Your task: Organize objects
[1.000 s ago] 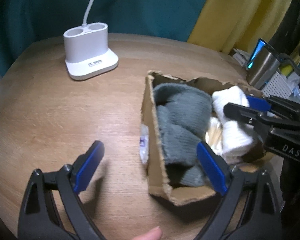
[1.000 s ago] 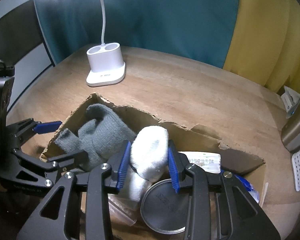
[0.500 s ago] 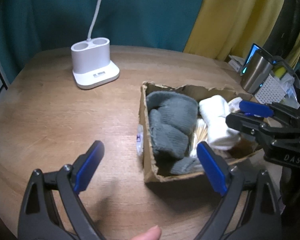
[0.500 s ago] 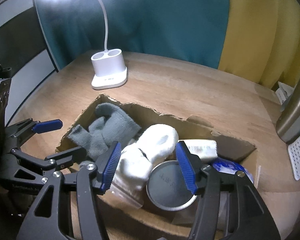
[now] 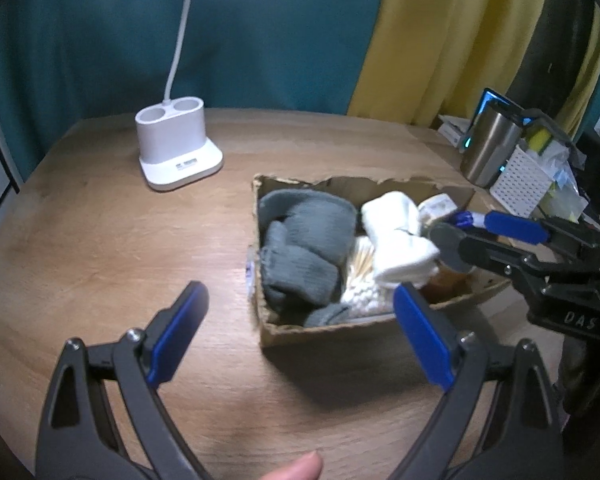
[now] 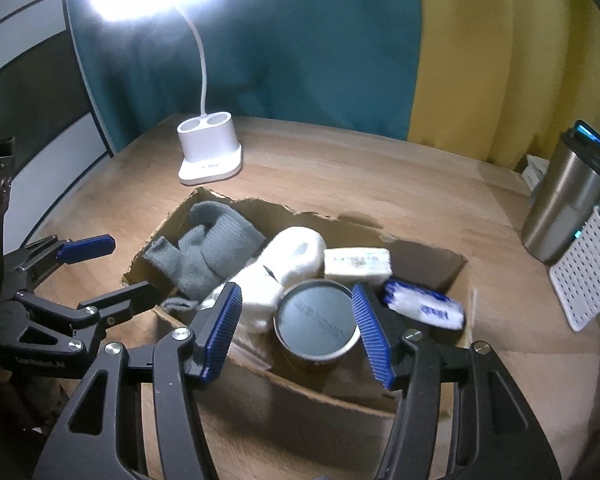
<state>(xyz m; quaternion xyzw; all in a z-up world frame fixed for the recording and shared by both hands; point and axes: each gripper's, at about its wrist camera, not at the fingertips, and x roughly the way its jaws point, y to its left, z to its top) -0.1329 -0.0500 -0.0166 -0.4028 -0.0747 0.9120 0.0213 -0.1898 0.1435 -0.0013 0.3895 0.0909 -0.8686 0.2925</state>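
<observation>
A torn cardboard box (image 5: pixel 324 326) (image 6: pixel 328 392) sits on the wooden table. It holds grey socks (image 5: pixel 304 244) (image 6: pixel 212 248), white socks (image 5: pixel 396 240) (image 6: pixel 288 264), cotton swabs (image 5: pixel 360 292), a round dark-lidded jar (image 6: pixel 317 318), a white packet (image 6: pixel 358 264) and a blue-white packet (image 6: pixel 422 308). My left gripper (image 5: pixel 300 336) is open and empty, above the table by the box's near left corner. My right gripper (image 6: pixel 296 332) is open and empty, above the jar and white socks.
A white desk lamp base (image 5: pixel 178 150) (image 6: pixel 210 152) stands at the back of the table (image 5: pixel 100 240). A steel tumbler (image 5: pixel 490 148) (image 6: pixel 564 204) and a white perforated basket (image 5: pixel 518 182) (image 6: pixel 584 276) stand at the right edge. Teal and yellow curtains hang behind.
My right gripper has let go of the white socks, opened wide and pulled back. The white socks now lie in the box. My left gripper drew back from the box, still open.
</observation>
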